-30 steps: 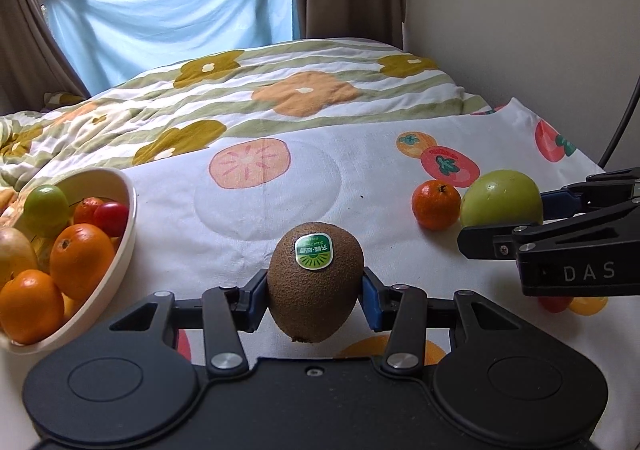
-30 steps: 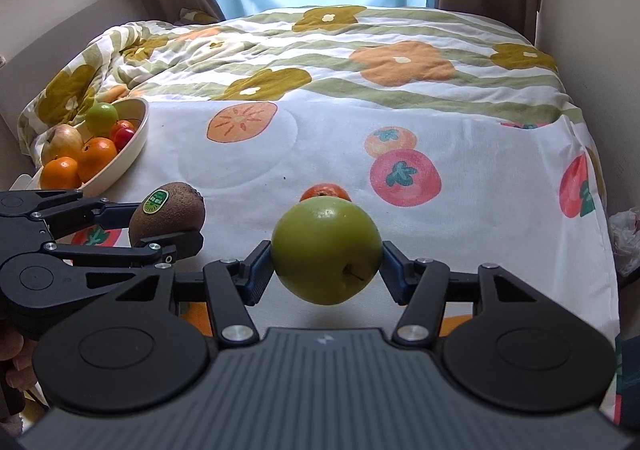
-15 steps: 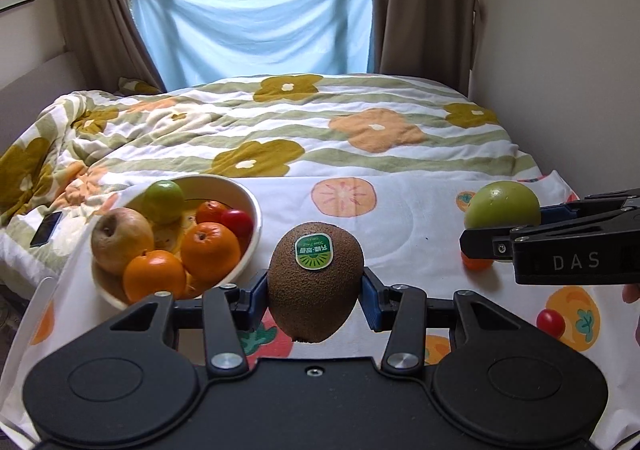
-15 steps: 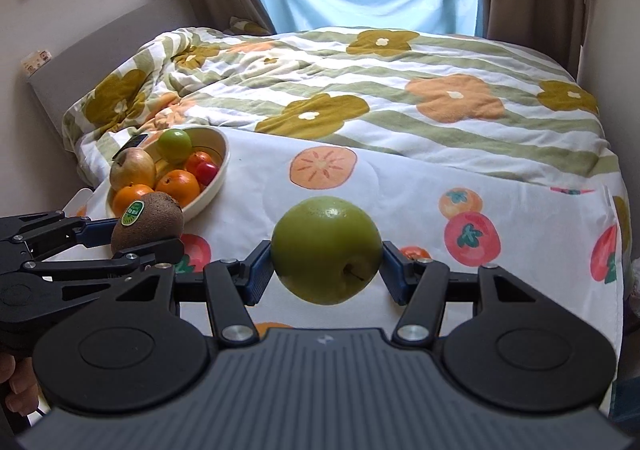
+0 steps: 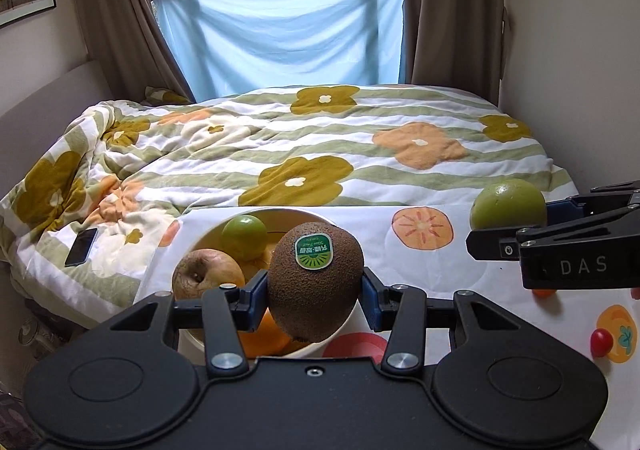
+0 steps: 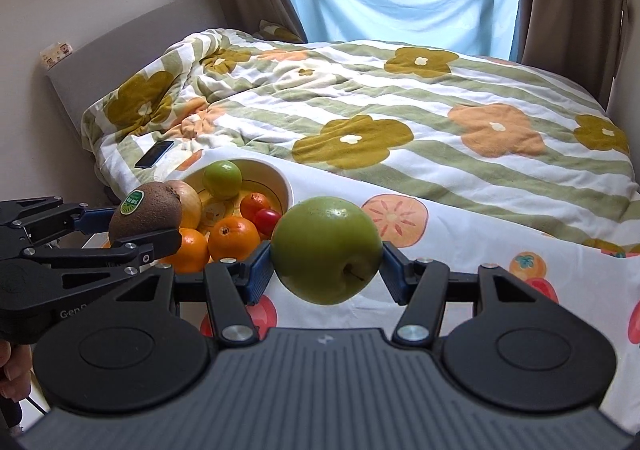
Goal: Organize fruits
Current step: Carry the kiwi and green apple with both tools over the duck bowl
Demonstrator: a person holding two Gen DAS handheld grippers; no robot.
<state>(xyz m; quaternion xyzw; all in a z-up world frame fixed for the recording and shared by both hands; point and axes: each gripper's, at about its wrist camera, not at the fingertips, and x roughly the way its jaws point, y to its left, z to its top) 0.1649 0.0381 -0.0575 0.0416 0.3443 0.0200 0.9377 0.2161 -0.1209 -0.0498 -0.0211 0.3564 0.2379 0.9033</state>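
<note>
1. The left tool clamps a brown kiwi between its blue pads, held in the air.
2. The right tool grips a green apple the same way.
3. Just beyond and below the left tool sits the fruit bowl, holding oranges and a small green fruit.
4. A cherry tomato lies on the printed cloth to the right.

The bowl is packed with fruit, with oranges in front, a small green fruit at the back and a brown apple at the side, while the white fruit-print cloth to its right lies open.
</note>
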